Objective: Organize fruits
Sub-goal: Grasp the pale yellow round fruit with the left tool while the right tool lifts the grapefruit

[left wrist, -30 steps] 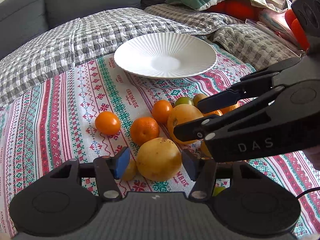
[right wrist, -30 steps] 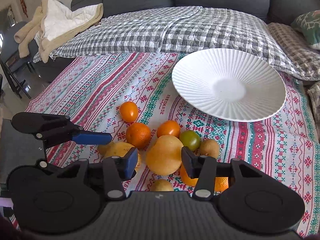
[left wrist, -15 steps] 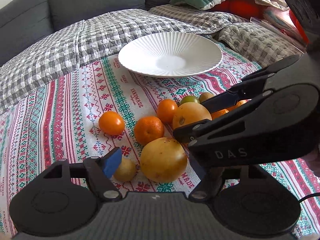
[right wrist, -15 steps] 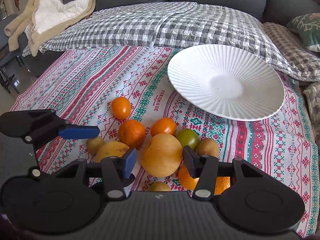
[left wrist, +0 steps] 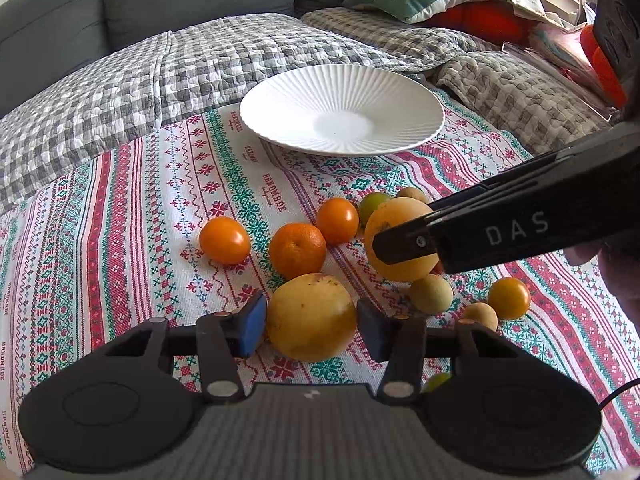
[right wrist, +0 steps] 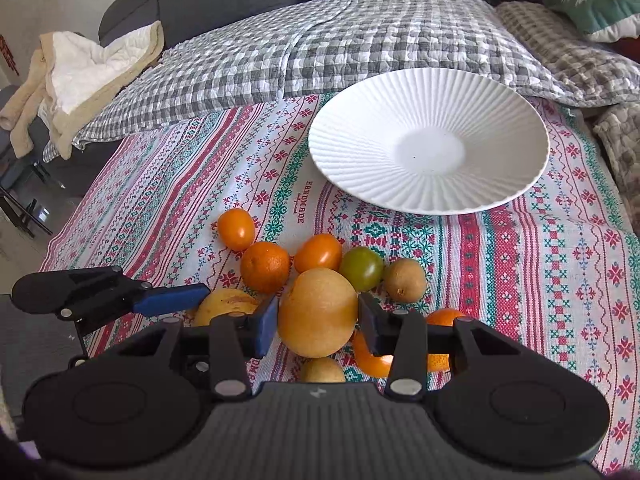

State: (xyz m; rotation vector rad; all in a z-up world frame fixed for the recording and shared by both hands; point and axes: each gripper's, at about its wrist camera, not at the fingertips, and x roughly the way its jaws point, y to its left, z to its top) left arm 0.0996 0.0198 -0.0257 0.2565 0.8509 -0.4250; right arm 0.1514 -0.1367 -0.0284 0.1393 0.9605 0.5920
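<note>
Both tongs have just been closing: the left gripper (left wrist: 311, 322) pinches the yellow pear (left wrist: 311, 317), the right gripper (right wrist: 317, 320) clamps the golden pear (right wrist: 317, 311), both ready for the white plate (right wrist: 500, 184).

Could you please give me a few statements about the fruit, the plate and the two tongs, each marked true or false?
1. The white plate holds no fruit. True.
2. The left tongs straddle a large yellow fruit. True.
3. The right tongs close around the green fruit. False: they have just been closing with a large yellow-orange fruit between them; the green one lies beyond it.
4. All the fruit lies on the grey checked blanket. False: it lies on the patterned cloth.
5. A folded towel covers the plate. False: the plate is uncovered.
</note>
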